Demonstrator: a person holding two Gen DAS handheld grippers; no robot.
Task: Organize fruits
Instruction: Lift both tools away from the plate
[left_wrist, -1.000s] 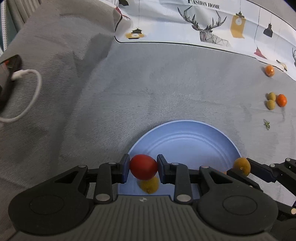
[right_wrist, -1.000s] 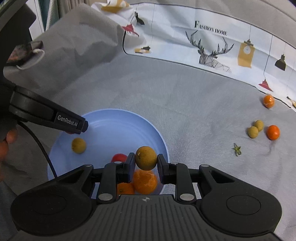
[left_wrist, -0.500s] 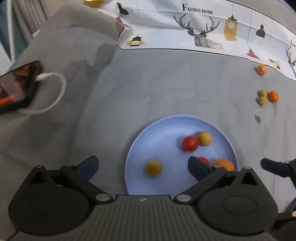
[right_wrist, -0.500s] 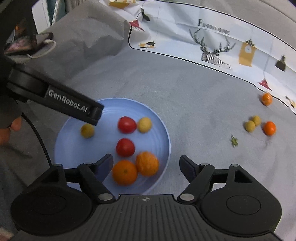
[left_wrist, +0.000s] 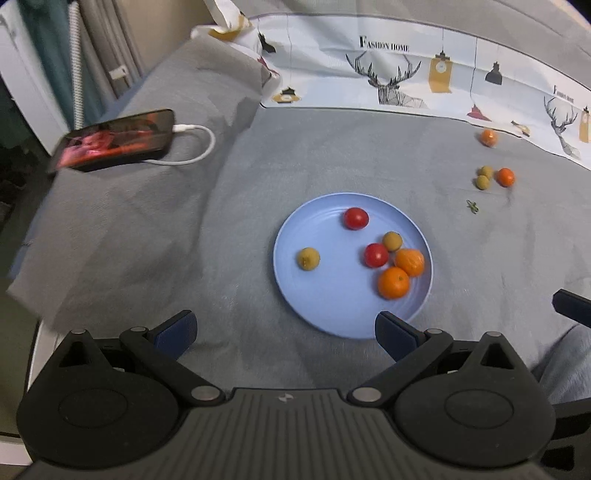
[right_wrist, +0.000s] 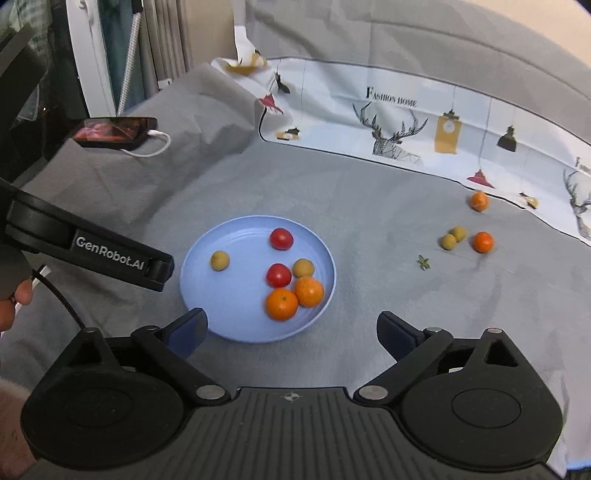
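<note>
Fruits now number six on the round pale-blue plastic plate (right_wrist: 207, 306): two red tomatoes (right_wrist: 281, 238), two orange mandarins (right_wrist: 282, 304) and two small tan longan-like fruits (right_wrist: 219, 260). A second ago the left gripper (left_wrist: 284, 332) pinched a red tomato and the right gripper (right_wrist: 291, 330) a tan fruit; both are released, and each gripper now stands wide and empty, pulled back above the plate's 6 o'clock edge. Judgement: one delivery finished, sorting incomplete. Four loose fruits (right_wrist: 483, 242) remain on the grey cloth (right_wrist: 369, 206) at about 2 o'clock from the plate, beside a small green stem cap (right_wrist: 423, 262). A charging phone (left_wrist: 114, 138) lies at 10 o'clock. Fisheye blur prevents confirming the tan fruits' species; the right gripper shows only as a fingertip in the left view.
</note>
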